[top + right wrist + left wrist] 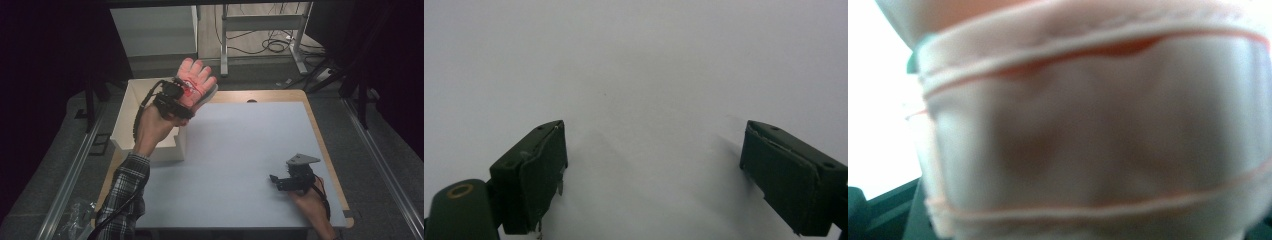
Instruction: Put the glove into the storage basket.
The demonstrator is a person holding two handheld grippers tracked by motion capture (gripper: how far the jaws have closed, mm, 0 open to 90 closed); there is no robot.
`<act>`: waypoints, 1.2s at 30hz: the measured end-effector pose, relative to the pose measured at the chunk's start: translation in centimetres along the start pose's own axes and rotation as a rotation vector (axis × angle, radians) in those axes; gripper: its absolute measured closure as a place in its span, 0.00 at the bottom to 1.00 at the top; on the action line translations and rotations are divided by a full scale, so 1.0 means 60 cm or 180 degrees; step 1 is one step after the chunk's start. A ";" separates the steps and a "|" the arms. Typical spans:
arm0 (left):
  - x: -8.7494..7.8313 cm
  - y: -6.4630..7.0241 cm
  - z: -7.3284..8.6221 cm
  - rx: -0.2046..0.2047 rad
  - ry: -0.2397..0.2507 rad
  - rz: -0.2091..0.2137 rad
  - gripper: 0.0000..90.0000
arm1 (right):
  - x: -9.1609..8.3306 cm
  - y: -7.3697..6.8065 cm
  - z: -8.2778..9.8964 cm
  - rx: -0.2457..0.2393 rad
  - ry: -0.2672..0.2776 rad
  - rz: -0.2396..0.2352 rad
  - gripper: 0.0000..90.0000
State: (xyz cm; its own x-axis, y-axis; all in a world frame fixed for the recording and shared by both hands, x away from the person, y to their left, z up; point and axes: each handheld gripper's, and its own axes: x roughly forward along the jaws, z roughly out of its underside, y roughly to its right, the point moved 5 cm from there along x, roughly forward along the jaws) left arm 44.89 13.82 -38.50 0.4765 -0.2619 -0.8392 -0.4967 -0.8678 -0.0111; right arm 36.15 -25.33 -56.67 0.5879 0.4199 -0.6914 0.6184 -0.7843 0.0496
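Left gripper (181, 95) clamps the pink glove (196, 82), raised over the white box (131, 120).
Glove's fingers point up and away; right gripper (651, 170) (jaws wide, empty) sits well apart.

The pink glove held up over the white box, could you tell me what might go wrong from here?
The left gripper holds the pink glove above the white box rim, so a slip could drop it onto the table. In the left gripper view the fabric covers the lens, hiding the aim. The right gripper rests open, too far to help.

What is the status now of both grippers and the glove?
Left gripper shut on pink fabric glove, raised over white box. Right gripper open, empty, low over grey mat. Nothing in the way.
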 end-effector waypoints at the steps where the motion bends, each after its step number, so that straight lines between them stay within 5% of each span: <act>1: -0.003 -0.009 0.003 -0.0038 0.0013 -0.0023 0.41 | 0.000 0.000 0.000 0.0007 -0.0002 -0.0003 0.13; 9: -0.018 -0.067 0.036 -0.0337 0.0076 -0.0143 0.41 | 0.000 0.000 0.000 -0.0008 0.0002 0.0001 0.13; 16: -0.004 -0.107 0.073 -0.0574 0.0006 -0.0275 0.41 | 0.000 0.000 0.000 -0.0005 0.0000 0.0000 0.13; 24: 0.043 -0.139 0.101 -0.0772 -0.0132 -0.0308 0.41 | 0.000 0.000 0.000 -0.0005 -0.0001 0.0002 0.13; 36: 0.132 -0.143 0.100 -0.0882 -0.0293 -0.0273 0.40 | 0.000 0.000 0.000 -0.0004 0.0000 0.0002 0.13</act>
State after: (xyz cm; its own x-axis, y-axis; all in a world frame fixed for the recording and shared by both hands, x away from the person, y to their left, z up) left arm 48.55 21.72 -48.32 0.4342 -0.1543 -0.8875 -0.2346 -0.9706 0.0540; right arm 36.16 -25.35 -56.67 0.5883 0.4195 -0.6913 0.6187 -0.7840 0.0509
